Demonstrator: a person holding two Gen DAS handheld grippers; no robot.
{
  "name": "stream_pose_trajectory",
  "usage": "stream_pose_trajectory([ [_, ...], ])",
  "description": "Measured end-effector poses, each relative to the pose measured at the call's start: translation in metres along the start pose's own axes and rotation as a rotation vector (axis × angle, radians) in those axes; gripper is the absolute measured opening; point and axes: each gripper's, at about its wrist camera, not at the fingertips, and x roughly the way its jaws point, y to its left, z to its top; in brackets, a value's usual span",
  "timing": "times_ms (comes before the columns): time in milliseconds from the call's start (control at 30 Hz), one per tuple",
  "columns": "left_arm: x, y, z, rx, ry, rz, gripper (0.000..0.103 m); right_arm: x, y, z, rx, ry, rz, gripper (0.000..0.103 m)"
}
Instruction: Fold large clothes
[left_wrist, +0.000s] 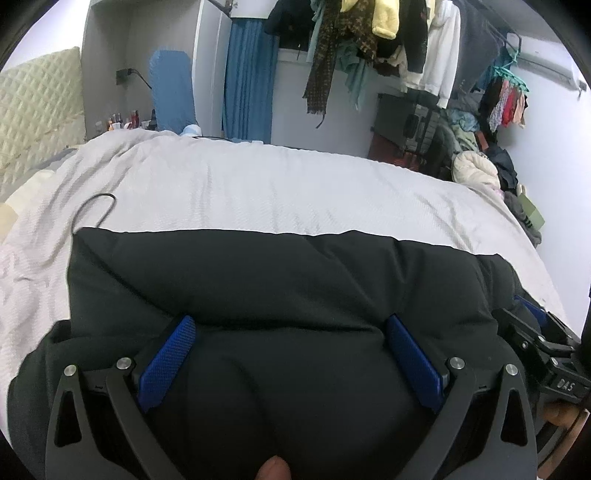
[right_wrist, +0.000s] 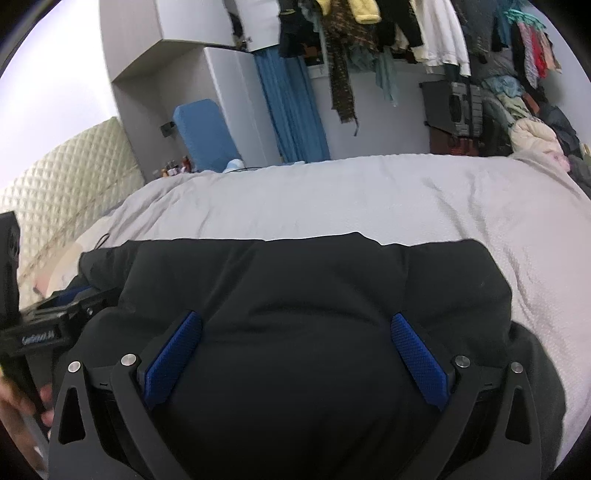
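A large black padded jacket (left_wrist: 258, 280) lies folded on the bed's pale grey cover (left_wrist: 240, 192); it also shows in the right wrist view (right_wrist: 314, 280). My left gripper (left_wrist: 291, 325) is open, its blue pads (left_wrist: 170, 358) spread wide with the jacket's near edge bulging between them. My right gripper (right_wrist: 295, 321) is open too, blue pads (right_wrist: 417, 358) wide apart over the jacket's right part. The right gripper's body shows at the left wrist view's right edge (left_wrist: 543, 347). The left gripper's body shows at the right wrist view's left edge (right_wrist: 48, 317).
A black cable (left_wrist: 96, 210) lies on the cover left of the jacket. A quilted headboard (left_wrist: 33, 107) stands at left. Hanging clothes (left_wrist: 369, 40) and a clothes pile (left_wrist: 480, 162) fill the far right. Small bottles (left_wrist: 122, 120) sit beyond the bed.
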Motion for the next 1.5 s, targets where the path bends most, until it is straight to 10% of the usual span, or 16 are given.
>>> stream_pose_trajectory([
  [300, -0.042, 0.059, 0.018, -0.123, -0.03, 0.021, 0.103, -0.061, -0.053, 0.016, 0.074, -0.063, -0.027, 0.103],
  [633, -0.05, 0.141, -0.005, -0.256, 0.079, 0.171, 0.102, -0.04, -0.13, -0.013, 0.264, 0.119, -0.039, 0.103],
  [833, -0.02, 0.172, -0.021, -0.39, 0.187, 0.006, 0.095, -0.012, -0.146, -0.032, 0.418, 0.237, 0.125, 0.103],
  [933, -0.008, 0.167, -0.025, -0.426, 0.217, -0.131, 0.074, -0.01, -0.135, -0.03, 0.398, 0.231, 0.187, 0.084],
  [1100, -0.025, 0.145, -0.013, -0.339, 0.118, -0.127, 0.027, -0.026, -0.099, -0.006, 0.212, 0.127, 0.073, 0.013],
  [1300, -0.071, 0.125, 0.008, -0.31, -0.137, -0.075, 0.007, -0.044, -0.079, 0.022, 0.125, -0.031, -0.042, 0.007],
  [1500, -0.048, 0.122, 0.017, -0.249, -0.11, 0.016, 0.007, -0.023, -0.095, 0.027, 0.133, -0.03, -0.098, 0.006],
])
